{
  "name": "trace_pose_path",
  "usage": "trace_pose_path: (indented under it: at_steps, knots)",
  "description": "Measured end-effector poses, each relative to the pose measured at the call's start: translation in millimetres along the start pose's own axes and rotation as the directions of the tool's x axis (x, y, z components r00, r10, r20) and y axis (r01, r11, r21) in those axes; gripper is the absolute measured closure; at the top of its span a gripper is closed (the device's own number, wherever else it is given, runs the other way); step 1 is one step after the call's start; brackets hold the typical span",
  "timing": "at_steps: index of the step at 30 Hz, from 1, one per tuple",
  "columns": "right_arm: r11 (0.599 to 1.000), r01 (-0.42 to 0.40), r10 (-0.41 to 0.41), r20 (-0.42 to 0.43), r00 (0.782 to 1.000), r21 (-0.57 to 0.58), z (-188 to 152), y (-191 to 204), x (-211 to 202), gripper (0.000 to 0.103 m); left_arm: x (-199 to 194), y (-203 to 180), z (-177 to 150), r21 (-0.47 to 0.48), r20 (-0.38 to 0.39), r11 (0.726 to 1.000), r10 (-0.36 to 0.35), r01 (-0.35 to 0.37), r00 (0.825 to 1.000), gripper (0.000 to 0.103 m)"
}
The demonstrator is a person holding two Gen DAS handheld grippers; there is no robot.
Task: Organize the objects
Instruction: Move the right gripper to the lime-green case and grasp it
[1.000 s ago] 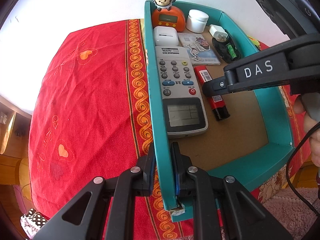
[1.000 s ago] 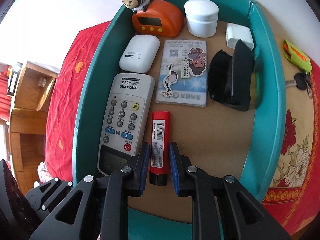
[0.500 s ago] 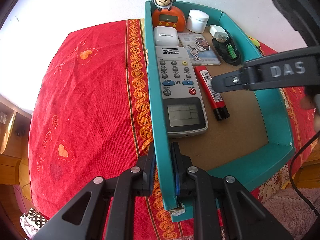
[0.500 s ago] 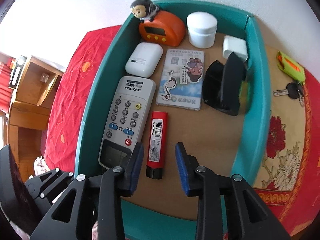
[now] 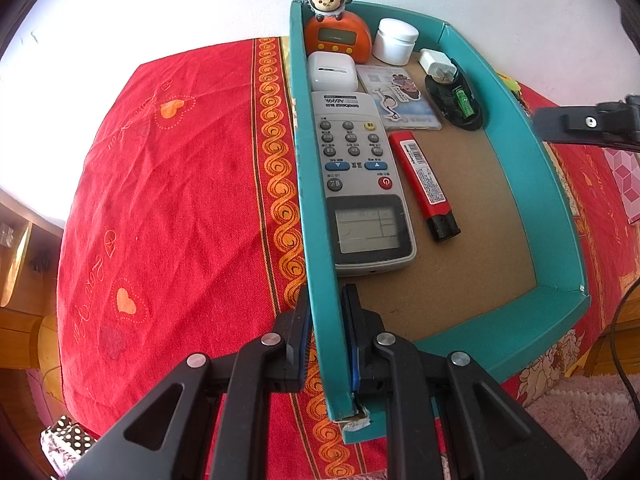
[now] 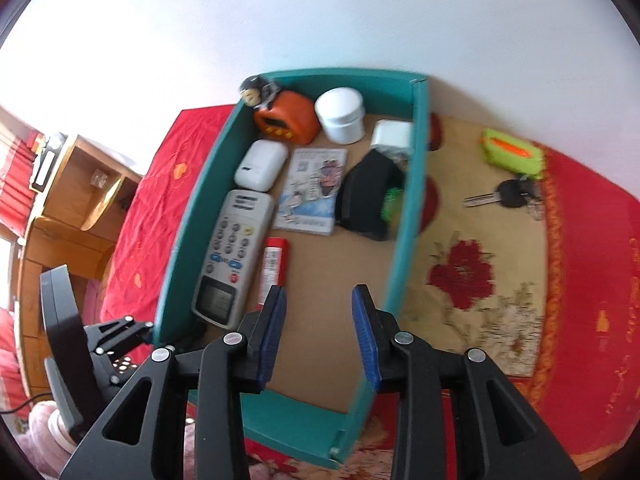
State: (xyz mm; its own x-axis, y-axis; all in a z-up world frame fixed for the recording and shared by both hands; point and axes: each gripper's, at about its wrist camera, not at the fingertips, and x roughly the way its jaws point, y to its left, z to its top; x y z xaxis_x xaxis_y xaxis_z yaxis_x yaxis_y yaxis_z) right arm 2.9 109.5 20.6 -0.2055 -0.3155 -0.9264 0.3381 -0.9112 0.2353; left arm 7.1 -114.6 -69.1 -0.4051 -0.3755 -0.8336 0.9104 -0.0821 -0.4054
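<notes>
A teal cardboard box (image 5: pixel 516 128) sits on a red tablecloth. My left gripper (image 5: pixel 326 300) is shut on the box's left wall near its front corner. Inside lie a grey remote (image 5: pixel 356 168) and, beside it, a red marker (image 5: pixel 420 176) with a black cap. My right gripper (image 6: pixel 320 300) hangs open above the box floor with nothing between its fingers. The red marker (image 6: pixel 274 260) lies just ahead of its left fingertip, free of it. A green-and-orange item (image 6: pixel 512 154) and a bunch of keys (image 6: pixel 508 196) lie on the cloth to the right of the box (image 6: pixel 412 184).
At the back of the box are an orange monkey clock (image 6: pixel 292 120), a white jar (image 6: pixel 340 114), a white charger (image 6: pixel 392 134), an earbud case (image 6: pixel 260 164), a card (image 6: pixel 316 184) and a black holder (image 6: pixel 368 196). A wooden shelf (image 6: pixel 80 184) stands far left.
My right gripper has opened off the red marker, then risen and drifted right, away from it. The marker stays flat beside the remote. My left gripper has not moved.
</notes>
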Motion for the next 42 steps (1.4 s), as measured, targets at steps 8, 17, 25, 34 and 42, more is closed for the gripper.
trace_pose_path:
  at_steps: [8, 17, 25, 34, 42]
  knots:
    - [0.994, 0.055, -0.057, 0.018, 0.998, 0.089, -3.5, -49.7, -8.9, 0.065, 0.4, -1.3, 0.5, -0.004, 0.001, 1.000, 0.003, -0.003, 1.000, 0.089]
    - [0.973, 0.150, -0.160, 0.043, 0.986, 0.174, 16.3, -106.4, -3.7, 0.038, 1.0, -1.7, 1.1, -0.013, 0.006, 1.000, 0.007, -0.006, 1.000, 0.089]
    - [0.954, 0.182, -0.199, 0.051, 0.979, 0.239, 31.4, -136.0, 6.3, 0.021, 0.6, -2.0, 0.6, -0.022, 0.010, 1.000, 0.010, -0.010, 1.000, 0.089]
    - [0.947, 0.185, -0.219, 0.107, 0.970, 0.262, 64.5, -144.9, 27.9, 0.015, 0.8, -2.5, 0.6, -0.024, 0.009, 1.000, 0.013, -0.013, 1.000, 0.089]
    - [0.935, 0.267, -0.290, 0.070, 0.955, 0.233, 90.8, -146.6, 56.2, 0.015, 1.0, -4.9, 1.5, -0.034, 0.012, 0.999, 0.018, -0.018, 1.000, 0.089]
